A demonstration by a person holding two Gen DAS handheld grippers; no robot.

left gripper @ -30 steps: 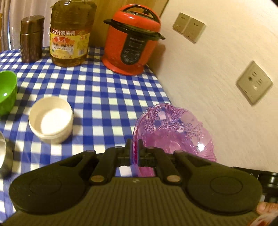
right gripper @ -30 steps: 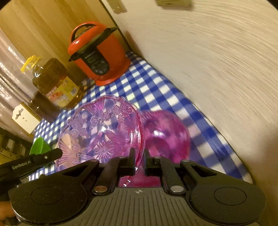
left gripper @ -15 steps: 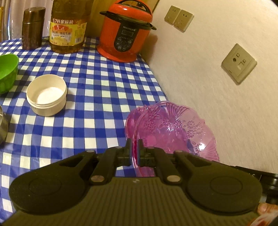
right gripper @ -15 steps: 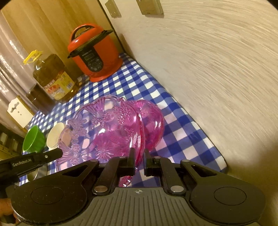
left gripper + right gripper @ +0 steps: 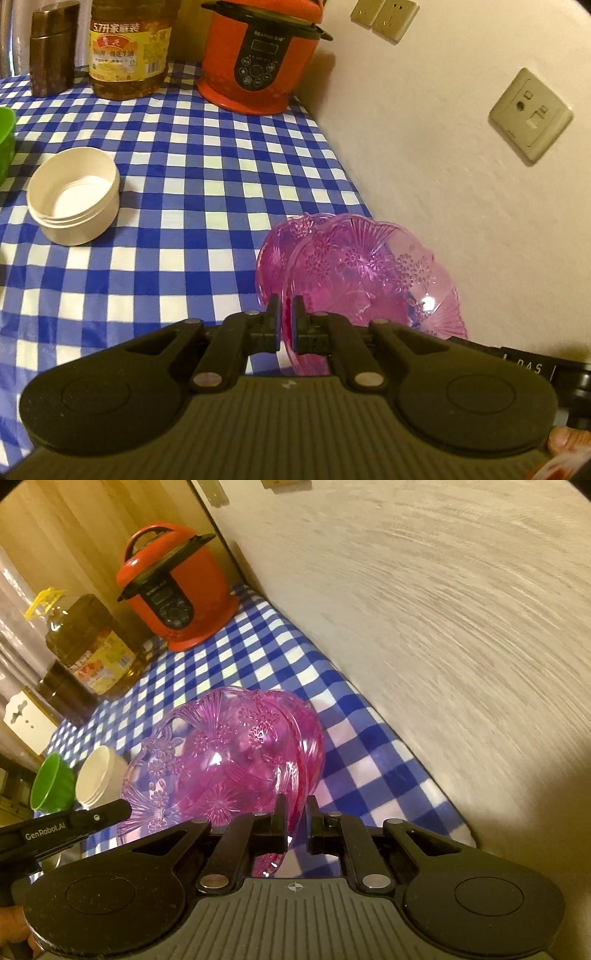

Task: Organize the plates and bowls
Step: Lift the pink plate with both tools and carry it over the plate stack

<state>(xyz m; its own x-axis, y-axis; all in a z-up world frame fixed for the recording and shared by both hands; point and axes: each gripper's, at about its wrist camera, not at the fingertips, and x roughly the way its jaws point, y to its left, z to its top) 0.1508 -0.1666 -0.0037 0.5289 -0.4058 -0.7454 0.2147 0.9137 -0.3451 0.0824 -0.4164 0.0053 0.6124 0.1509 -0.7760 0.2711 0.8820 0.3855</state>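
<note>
Containers: a white round tub (image 5: 74,201) stands open on the table with a pale, flat bottom showing inside; whether that is content or bare base cannot be told. A green bowl (image 5: 50,781) sits just beside the tub; its inside shows nothing. A large oil bottle (image 5: 129,44) with a yellow label holds amber liquid. A brown cylindrical canister (image 5: 51,48) stands closed next to it. A red pressure cooker (image 5: 258,55) stands closed at the far end, near the wall.

Task item: a pink transparent plate (image 5: 369,273) with a scalloped rim and moulded flower and fan patterns. It is tilted, directly over a second pink plate (image 5: 280,243) of the same kind that lies on the table by the wall; whether the two touch cannot be told. Both plates are empty.

Grip state: the left gripper (image 5: 284,314) is clamped on the near rim of the upper plate. The right gripper (image 5: 297,812) is clamped on the rim at the opposite side.

Surface and room: a blue-and-white checked tablecloth (image 5: 184,166) covers the table. A pale textured wall (image 5: 443,184) carries a socket plate (image 5: 530,114) and two further plates (image 5: 384,14) higher up.
</note>
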